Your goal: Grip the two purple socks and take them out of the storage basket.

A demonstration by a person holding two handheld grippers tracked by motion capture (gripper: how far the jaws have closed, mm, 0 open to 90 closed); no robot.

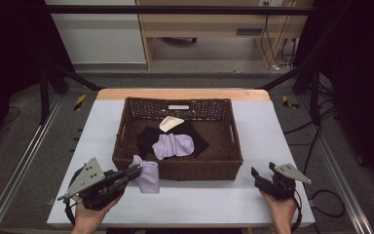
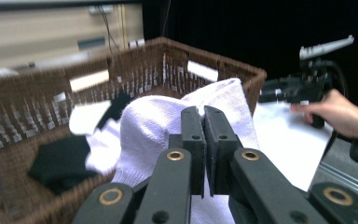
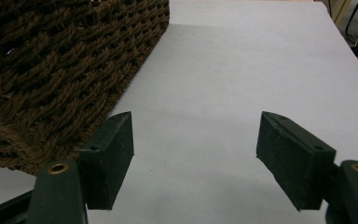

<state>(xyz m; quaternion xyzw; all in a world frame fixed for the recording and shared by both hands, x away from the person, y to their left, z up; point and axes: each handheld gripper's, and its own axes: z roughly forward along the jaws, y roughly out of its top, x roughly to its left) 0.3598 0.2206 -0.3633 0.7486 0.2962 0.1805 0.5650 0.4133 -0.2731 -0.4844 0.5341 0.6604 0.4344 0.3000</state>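
Left gripper (image 1: pixel 135 171) clenched on lavender sock (image 1: pixel 147 176), which drapes over the wicker basket's (image 1: pixel 185 169) near rim at the gripper's 2 o'clock; right gripper (image 1: pixel 262 175) released, jaws apart above the surface (image 1: pixel 209 200).

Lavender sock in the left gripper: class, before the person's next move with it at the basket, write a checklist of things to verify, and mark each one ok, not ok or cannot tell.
1. Left gripper shut on the lavender sock: ok, jaws pressed together on the fabric in the left gripper view.
2. Sock clear of the wicker basket rim: not ok, it drapes over the near wall.
3. Room inside the basket: ok, bare weave around the black cloth, second lavender sock and cream cloth.
4. Right gripper out of the way: ok, open, over the table beside the basket.
5. Sock hooked on the weave: cannot tell.
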